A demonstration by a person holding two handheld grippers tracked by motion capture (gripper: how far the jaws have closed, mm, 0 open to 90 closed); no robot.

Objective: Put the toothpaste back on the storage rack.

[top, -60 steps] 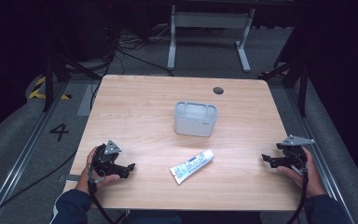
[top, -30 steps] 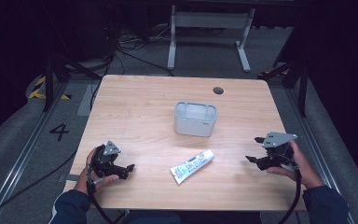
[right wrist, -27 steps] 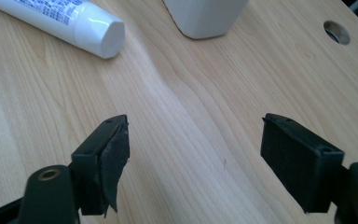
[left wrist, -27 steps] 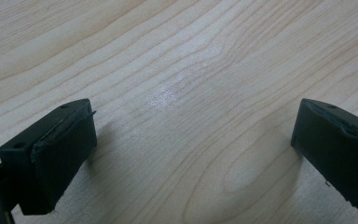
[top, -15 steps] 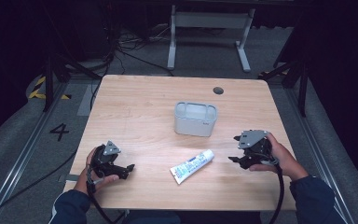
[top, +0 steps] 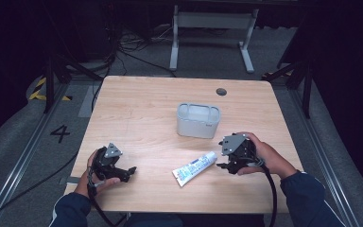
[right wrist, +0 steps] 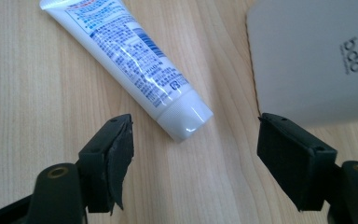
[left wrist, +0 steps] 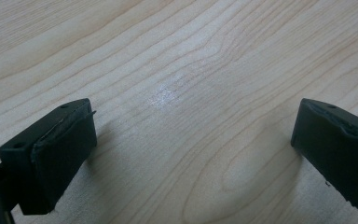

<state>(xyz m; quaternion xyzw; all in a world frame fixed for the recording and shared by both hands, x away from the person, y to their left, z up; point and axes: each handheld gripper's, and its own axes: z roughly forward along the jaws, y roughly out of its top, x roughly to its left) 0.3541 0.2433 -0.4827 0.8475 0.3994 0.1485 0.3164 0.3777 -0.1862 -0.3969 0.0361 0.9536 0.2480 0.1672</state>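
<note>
Bare tabletop [top: 137, 113] is left open on every side of the grey container [top: 198, 120] except its near side, where passage is narrowed by the toothpaste tube [top: 194, 168] and the right gripper [top: 223, 165].

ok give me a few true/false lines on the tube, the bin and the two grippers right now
1. The tube lies flat on the table. True.
2. The right gripper is shut on the tube. False: its jaws are open, with the tube's cap just ahead of them, untouched.
3. The tube is inside the bin. False: it lies on the table in front of the bin.
4. The left gripper is open over bare wood. True.
5. The bin stands upright. True.
</note>
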